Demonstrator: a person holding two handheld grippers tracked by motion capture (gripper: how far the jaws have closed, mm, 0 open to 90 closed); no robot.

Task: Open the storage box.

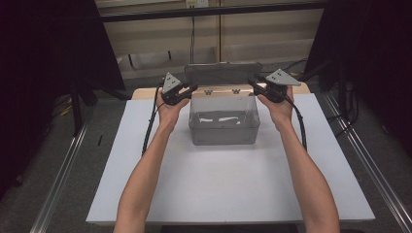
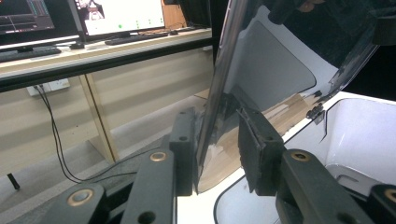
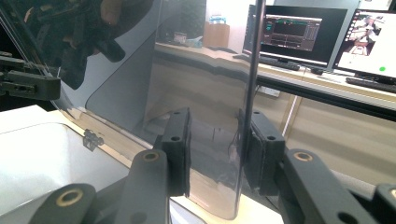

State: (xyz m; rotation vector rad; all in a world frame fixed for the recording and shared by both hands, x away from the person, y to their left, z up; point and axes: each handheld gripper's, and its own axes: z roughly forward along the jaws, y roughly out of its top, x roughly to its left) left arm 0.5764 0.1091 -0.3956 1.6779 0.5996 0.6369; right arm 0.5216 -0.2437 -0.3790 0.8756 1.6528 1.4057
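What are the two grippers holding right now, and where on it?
Both hold the clear box's raised lid: left gripper on its left edge, right gripper on its right edge.

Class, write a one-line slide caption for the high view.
Two hand-held grippers, left gripper and right gripper, grasp the raised lid of a clear plastic box on a white table.

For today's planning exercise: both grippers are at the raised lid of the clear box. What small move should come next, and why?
Probably swing the lid forward and down together. It stands upright on its hinges behind the open clear box, with the left gripper and right gripper astride its side edges.
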